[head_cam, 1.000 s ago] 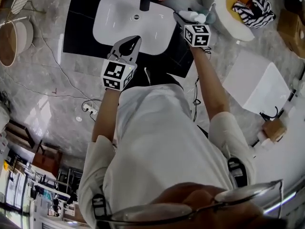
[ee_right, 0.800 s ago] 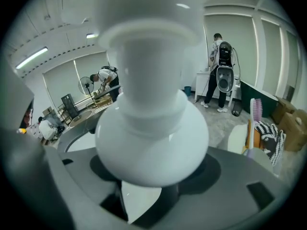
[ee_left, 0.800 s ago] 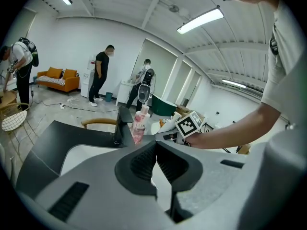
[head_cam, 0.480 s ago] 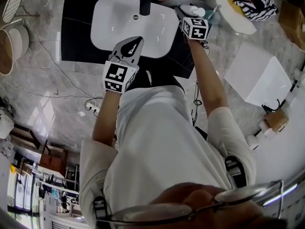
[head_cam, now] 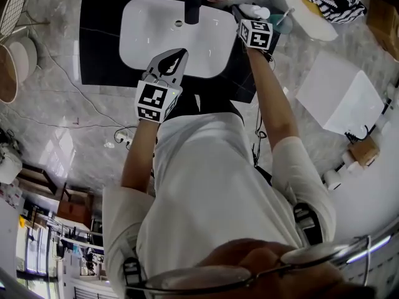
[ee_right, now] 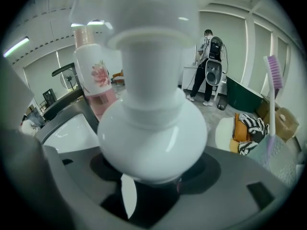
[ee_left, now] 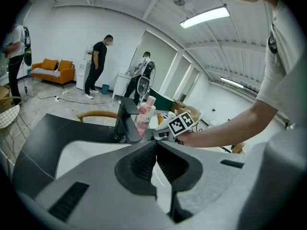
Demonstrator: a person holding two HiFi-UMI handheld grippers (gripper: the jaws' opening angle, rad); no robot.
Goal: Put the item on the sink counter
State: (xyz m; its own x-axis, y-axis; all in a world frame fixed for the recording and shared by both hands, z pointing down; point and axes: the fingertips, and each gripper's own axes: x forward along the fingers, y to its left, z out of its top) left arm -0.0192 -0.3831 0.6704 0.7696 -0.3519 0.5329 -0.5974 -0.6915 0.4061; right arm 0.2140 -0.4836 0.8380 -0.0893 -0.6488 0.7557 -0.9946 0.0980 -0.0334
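1. Jaws of the right gripper (head_cam: 244, 17) are closed around the round lower body of a white bottle (ee_right: 152, 128). Those of the left gripper (head_cam: 175, 59) are pressed together with nothing between them, above the front rim of the sink basin (head_cam: 143, 33).
2. The white bottle is at the back right corner of the black sink counter (head_cam: 100, 39), near a pink bottle (ee_right: 96, 78) and the faucet (head_cam: 192, 5). I cannot tell whether its base touches the counter.
3. If the jaws open while the base is above the surface or tilted, the bottle could tip over, because its neck looks tall.
4. A sideways move may knock over the pink bottle, or hit the cup (head_cam: 278, 22) with the toothbrush (ee_right: 272, 80) on the other side.
5. A fallen bottle could roll into the basin or off the counter edge.
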